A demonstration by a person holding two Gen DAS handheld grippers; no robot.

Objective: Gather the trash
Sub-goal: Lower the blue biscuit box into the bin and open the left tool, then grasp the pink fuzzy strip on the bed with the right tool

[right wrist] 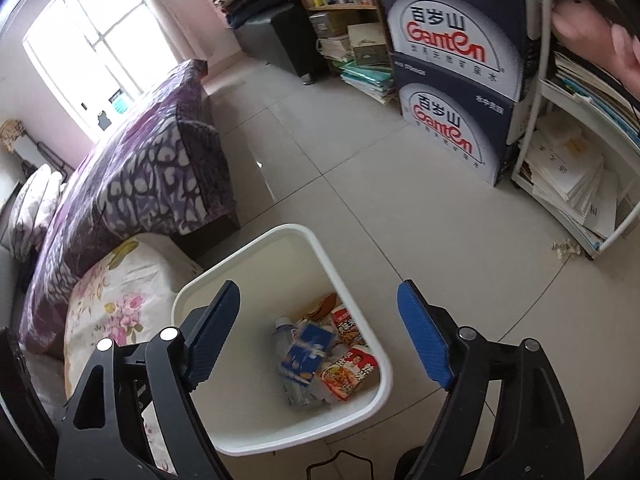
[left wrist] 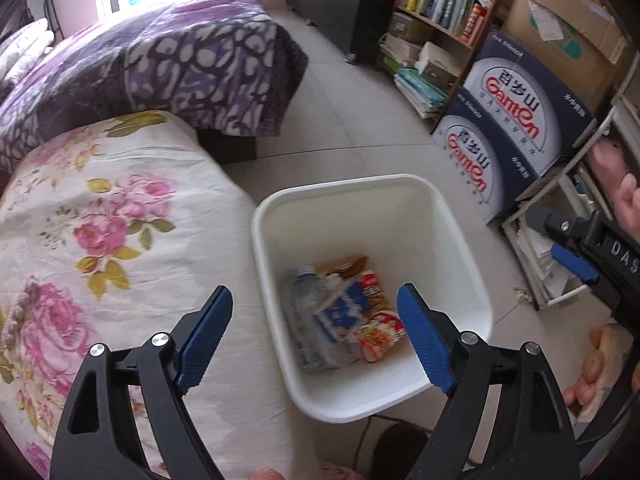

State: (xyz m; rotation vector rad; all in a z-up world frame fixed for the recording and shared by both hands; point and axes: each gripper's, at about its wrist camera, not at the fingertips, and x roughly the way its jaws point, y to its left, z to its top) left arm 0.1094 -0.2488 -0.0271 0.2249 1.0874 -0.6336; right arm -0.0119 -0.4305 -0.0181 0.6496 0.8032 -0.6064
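Both blue-padded black grippers, left [left wrist: 316,336] and right [right wrist: 319,334], are held spread and empty above the white plastic square bin [left wrist: 460,248]. Trash lies inside: a clear bottle [left wrist: 308,320] and what appear to be snack wrappers [right wrist: 350,372]. A drop is judged complete; further litter must be located next.

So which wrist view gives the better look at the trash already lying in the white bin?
The left wrist view: the trash sits large and unblocked between that gripper's open fingers, showing a clear bottle and printed packets. The right wrist view shows the same pile in the white bin, smaller and lower in frame, though sharper.
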